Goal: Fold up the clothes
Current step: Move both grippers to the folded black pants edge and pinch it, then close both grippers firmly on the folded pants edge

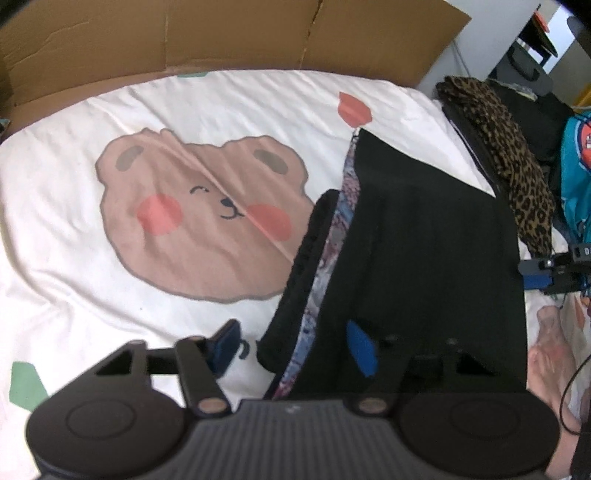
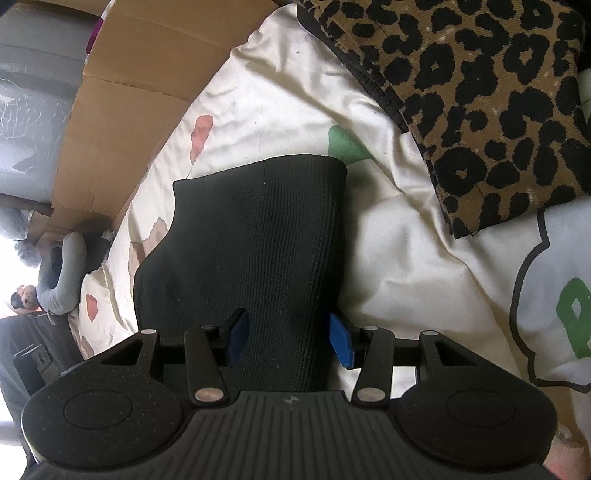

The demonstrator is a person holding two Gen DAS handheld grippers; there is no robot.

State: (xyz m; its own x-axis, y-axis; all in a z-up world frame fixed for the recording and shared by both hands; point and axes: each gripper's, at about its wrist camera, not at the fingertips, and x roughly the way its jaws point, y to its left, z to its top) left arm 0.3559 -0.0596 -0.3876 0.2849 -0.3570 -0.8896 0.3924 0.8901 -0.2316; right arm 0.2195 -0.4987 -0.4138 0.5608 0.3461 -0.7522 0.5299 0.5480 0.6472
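A black garment [image 1: 424,258] with a blue and purple patterned strip along its left edge lies folded on the white bear-print bedsheet [image 1: 110,280]. My left gripper [image 1: 295,349] is open over the garment's near left edge, one blue pad on the sheet and the other on the black fabric. In the right wrist view the black ribbed cloth [image 2: 258,240] runs between the blue pads of my right gripper [image 2: 290,338], whose jaws stand apart around it. The right gripper also shows at the right edge of the left wrist view [image 1: 546,273].
A leopard-print garment [image 1: 513,162] lies on a dark pile at the right of the bed, also in the right wrist view [image 2: 480,92]. A cardboard sheet [image 1: 221,33] stands behind the bed. A bare foot [image 1: 550,354] rests by the garment's near right corner.
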